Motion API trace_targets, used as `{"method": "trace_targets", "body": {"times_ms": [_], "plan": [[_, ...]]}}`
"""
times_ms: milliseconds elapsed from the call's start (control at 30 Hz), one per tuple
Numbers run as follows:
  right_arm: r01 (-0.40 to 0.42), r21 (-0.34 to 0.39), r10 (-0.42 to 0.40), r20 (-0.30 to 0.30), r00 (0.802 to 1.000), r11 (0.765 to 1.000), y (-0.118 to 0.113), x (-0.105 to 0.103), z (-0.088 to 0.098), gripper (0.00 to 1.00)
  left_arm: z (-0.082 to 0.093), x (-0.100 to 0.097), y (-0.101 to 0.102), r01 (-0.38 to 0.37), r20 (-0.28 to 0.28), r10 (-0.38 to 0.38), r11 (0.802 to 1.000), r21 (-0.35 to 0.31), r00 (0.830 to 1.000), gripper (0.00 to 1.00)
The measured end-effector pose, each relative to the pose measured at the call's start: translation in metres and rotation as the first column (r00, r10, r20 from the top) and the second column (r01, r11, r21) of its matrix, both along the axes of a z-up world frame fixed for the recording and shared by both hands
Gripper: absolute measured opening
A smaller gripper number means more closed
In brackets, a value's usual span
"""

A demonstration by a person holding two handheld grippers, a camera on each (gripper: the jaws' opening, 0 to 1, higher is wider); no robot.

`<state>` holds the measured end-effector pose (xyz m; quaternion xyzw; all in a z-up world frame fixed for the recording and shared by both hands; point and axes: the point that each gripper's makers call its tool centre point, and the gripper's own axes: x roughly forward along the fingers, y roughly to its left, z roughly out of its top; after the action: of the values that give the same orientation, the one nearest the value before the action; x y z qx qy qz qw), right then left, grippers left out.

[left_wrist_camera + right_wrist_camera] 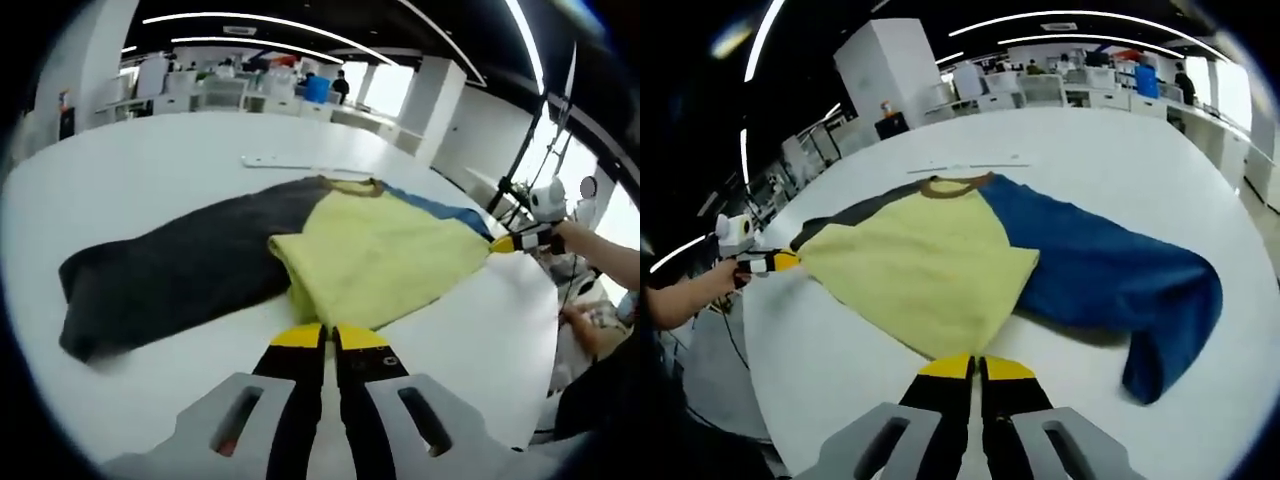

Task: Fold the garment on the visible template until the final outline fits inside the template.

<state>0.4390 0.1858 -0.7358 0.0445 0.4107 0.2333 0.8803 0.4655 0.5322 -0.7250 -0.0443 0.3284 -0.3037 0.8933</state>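
Note:
A long-sleeved garment lies flat on the white table (pixel 150 170). Its body is yellow (pixel 385 250), with a dark grey sleeve (pixel 170 270) on one side and a blue sleeve (pixel 1110 275) on the other. A brown collar (pixel 955 184) marks the far end. My left gripper (pixel 331 338) is shut at one corner of the yellow hem, and it also appears as the left gripper (pixel 780 262) in the right gripper view. My right gripper (pixel 976 367) is shut at the other hem corner, seen from the left gripper view as the right gripper (pixel 508 243). The hem runs straight between them.
A thin pale strip (pixel 275 160) lies on the table beyond the collar. The person's hand (pixel 700 290) and arm (pixel 600 245) hold the grippers at the table's near edge. Desks, pillars and a few people fill the office behind.

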Motion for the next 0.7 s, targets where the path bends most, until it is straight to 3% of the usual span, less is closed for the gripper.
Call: {"method": "trace_targets", "body": {"times_ms": [300, 467, 700], "plan": [[-0.032, -0.003, 0.032, 0.036, 0.999, 0.999, 0.004, -0.012, 0.012, 0.00, 0.016, -0.017, -0.004, 0.022, 0.016, -0.022, 1.000, -0.006, 1.000, 0.01], [-0.033, -0.015, 0.033, 0.041, 0.999, 0.999, 0.001, -0.014, 0.012, 0.00, 0.014, -0.021, 0.000, 0.022, 0.018, -0.022, 0.999, 0.028, 1.000, 0.01], [-0.025, -0.001, 0.025, 0.032, 0.999, 1.000, 0.003, -0.023, 0.015, 0.00, 0.013, -0.034, -0.003, 0.014, -0.008, -0.014, 1.000, 0.025, 1.000, 0.01]]}}
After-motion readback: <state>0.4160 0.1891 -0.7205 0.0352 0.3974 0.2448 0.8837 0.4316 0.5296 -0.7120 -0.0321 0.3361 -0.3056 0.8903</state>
